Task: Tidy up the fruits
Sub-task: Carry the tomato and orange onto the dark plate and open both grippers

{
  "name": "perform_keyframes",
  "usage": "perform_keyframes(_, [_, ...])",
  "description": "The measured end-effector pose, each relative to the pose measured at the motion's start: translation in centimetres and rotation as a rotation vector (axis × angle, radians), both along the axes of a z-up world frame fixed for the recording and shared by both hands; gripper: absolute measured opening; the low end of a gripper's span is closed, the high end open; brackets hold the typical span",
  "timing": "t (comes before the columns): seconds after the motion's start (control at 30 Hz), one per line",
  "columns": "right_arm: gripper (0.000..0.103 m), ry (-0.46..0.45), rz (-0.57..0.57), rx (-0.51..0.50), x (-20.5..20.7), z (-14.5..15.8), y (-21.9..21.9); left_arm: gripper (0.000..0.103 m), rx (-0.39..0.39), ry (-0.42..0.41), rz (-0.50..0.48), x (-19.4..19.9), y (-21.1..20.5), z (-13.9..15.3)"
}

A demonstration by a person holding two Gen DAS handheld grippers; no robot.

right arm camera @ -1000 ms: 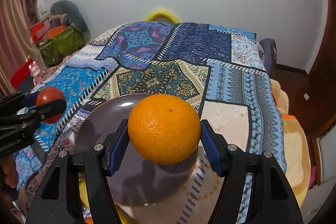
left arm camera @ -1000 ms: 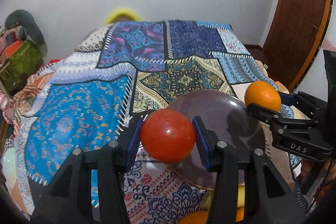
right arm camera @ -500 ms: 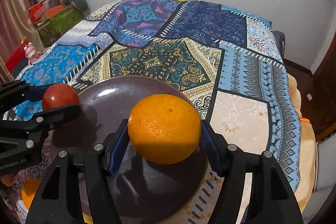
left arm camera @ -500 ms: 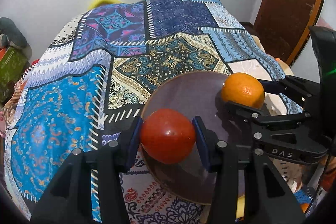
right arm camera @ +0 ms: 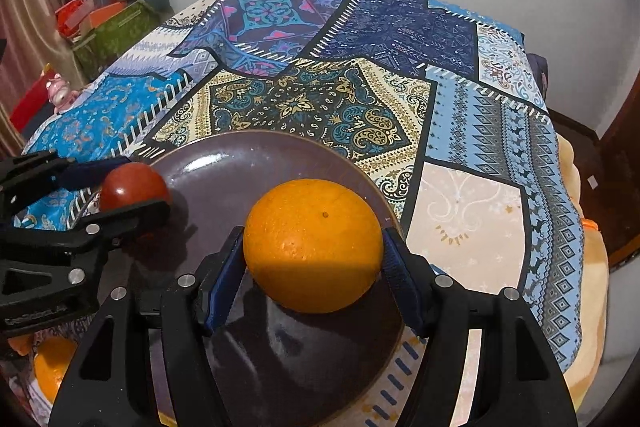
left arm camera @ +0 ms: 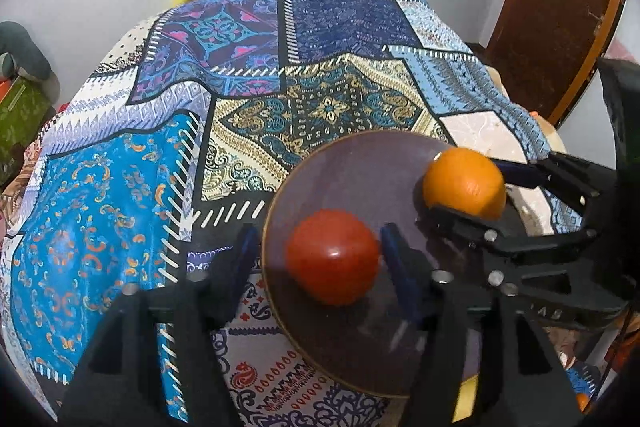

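Observation:
A dark brown plate (left arm camera: 360, 171) (right arm camera: 248, 159) lies on the patchwork bedspread. My left gripper (left arm camera: 316, 259) is open: its blue pads stand clear of a red tomato (left arm camera: 333, 261) that sits on the plate's left side. The tomato also shows in the right wrist view (right arm camera: 134, 185), behind the left gripper's finger. My right gripper (right arm camera: 312, 251) is shut on an orange (right arm camera: 313, 245) and holds it over the plate's right part. In the left wrist view the orange (left arm camera: 464, 183) sits between the right gripper's fingers.
The patchwork bedspread (left arm camera: 192, 131) covers the bed. Another orange (right arm camera: 50, 367) lies at the lower left, beside the plate. A green box (right arm camera: 116, 31) and clutter stand at the left. A brown door (left arm camera: 560, 7) is at the right.
Both grippers came down over the plate. My left gripper opened and let go of the tomato, which now rests on the plate. The right gripper still grips the orange.

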State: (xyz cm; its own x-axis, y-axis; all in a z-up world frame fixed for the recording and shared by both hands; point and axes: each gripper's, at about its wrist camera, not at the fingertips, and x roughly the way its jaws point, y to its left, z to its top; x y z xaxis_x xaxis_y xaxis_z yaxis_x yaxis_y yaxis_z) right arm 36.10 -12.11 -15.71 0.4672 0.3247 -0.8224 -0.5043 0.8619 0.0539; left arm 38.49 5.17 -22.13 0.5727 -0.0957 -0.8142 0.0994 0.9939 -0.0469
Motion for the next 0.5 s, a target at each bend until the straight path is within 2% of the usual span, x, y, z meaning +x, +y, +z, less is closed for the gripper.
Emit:
perform_keyframes(0.07, [0.065,-0.015,-0.001,-0.002,-0.3,0.3,0.0,0.07,0.003,-0.002,-0.004,-0.2,-0.1,0.4])
perform_keyframes(0.23, [0.075,-0.075,-0.01,-0.012,-1.4,2.0,-0.5,0.07,0.006,-0.027,0.011,-1.5,0.1,2.0])
perform_keyframes(0.5, [0.075,-0.149,-0.022,-0.018,-4.6,5.3,-1.7,0.07,0.007,-0.116,0.034,-5.7,0.5,6.3])
